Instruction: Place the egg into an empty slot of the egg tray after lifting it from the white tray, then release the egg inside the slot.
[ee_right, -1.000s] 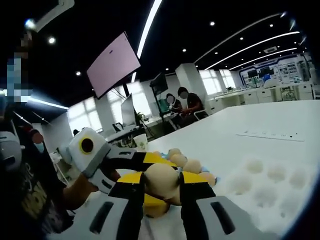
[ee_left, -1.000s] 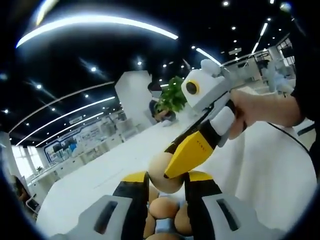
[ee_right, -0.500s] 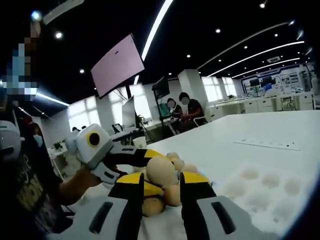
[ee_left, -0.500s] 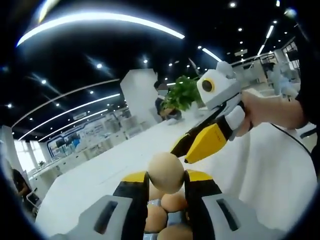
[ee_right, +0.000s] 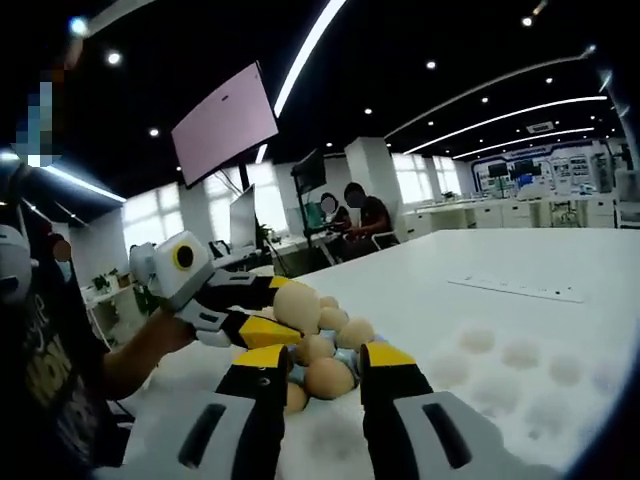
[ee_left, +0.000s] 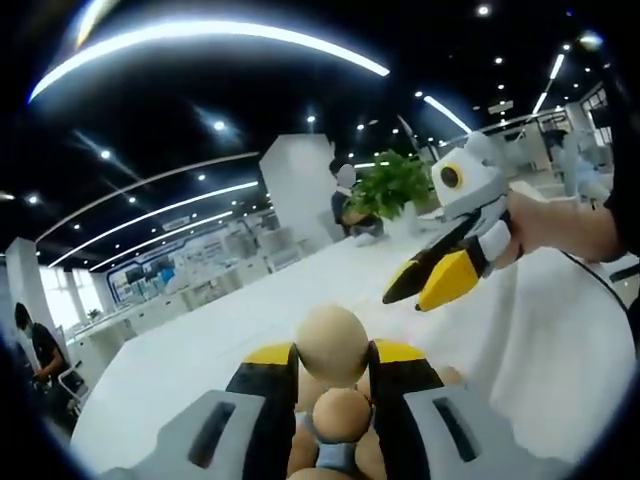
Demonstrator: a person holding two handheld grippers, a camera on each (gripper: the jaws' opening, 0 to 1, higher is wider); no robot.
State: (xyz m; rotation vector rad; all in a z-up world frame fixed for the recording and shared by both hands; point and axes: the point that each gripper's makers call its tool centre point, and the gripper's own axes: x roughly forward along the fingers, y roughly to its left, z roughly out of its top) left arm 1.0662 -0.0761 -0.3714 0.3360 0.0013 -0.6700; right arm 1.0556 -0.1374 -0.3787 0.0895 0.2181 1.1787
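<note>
The left gripper pinches a smooth tan egg between its yellow-tipped jaws, raised above the other eggs heaped below. The right gripper has its jaws spread with nothing between them, apart from the left. The egg tray lies beside the heap on the wide white table.

Probably an open-plan office: long white desks, monitors, ceiling light strips, seated people.
</note>
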